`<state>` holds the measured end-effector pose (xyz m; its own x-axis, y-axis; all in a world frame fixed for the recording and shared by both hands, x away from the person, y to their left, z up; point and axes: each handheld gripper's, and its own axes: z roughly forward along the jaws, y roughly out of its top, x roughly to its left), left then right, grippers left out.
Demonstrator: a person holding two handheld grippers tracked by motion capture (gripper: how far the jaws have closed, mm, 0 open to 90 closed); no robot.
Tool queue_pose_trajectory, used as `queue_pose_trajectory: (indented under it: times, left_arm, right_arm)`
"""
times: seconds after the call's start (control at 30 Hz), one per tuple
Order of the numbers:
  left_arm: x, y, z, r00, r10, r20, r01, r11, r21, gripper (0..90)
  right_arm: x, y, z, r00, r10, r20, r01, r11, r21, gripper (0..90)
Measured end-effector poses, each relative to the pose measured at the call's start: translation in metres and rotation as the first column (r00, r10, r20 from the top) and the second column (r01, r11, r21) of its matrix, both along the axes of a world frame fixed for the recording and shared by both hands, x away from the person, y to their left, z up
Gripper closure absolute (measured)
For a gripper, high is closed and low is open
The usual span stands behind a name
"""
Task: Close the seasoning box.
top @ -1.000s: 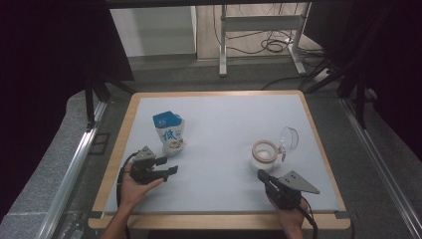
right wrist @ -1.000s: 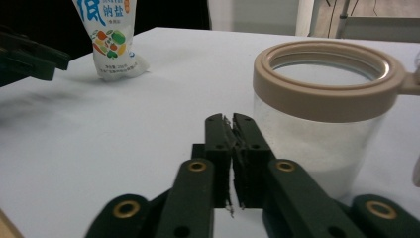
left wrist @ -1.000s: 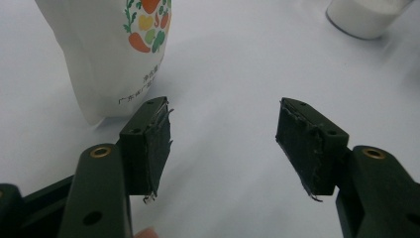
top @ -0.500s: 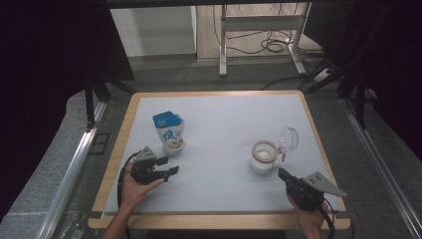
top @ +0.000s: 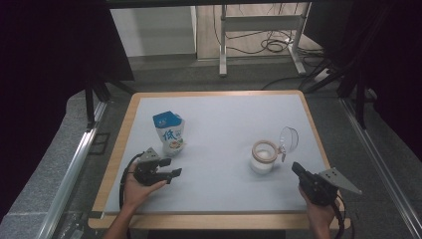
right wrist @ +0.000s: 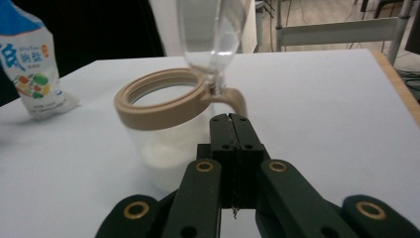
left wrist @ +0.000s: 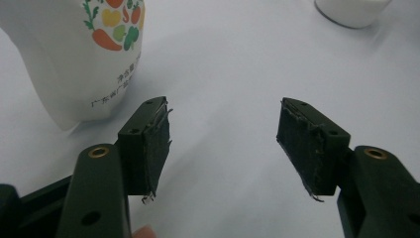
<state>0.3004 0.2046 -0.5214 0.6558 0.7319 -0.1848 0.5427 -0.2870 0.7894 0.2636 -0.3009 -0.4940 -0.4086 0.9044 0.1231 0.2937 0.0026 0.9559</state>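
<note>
Lab test bay, black curtains [top: 45, 59], floor cables [top: 263, 46], framed table [top: 214, 219]

blue-topped white pouch [top: 169, 133], tan-rimmed jar [top: 263, 156]

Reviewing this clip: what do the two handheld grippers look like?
Both are black, two-jawed, with brass-coloured pivot rivets. The left gripper has worn, frayed pads and a black cable looping behind it. The right gripper carries a grey three-cornered plate. No sleeves reach the wrists.

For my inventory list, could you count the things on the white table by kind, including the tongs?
Bags: 1, the salt bag, standing
Jars: 1, the clear jar, lid flipped open
Tongs: 2, the left tongs and the right tongs
Total: 4
</note>
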Motion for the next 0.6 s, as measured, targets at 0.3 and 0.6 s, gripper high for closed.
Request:
queue_pose_trajectory:
  times: [0.3,0.6]
  left_arm:
    - [-0.001,0.002,-0.001,0.9999,0.010,-0.011,-0.010,0.9998,-0.018,37.3]
    - [0.000,-0.005,-0.006,0.9995,-0.008,-0.030,0.007,0.9999,-0.011,37.3]
  right_arm:
    - [0.017,-0.007,0.004,0.9988,-0.047,0.007,0.047,0.999,0.010,89.7]
    - [0.031,-0.007,0.012,0.9980,-0.060,0.019,0.060,0.998,0.010,89.7]
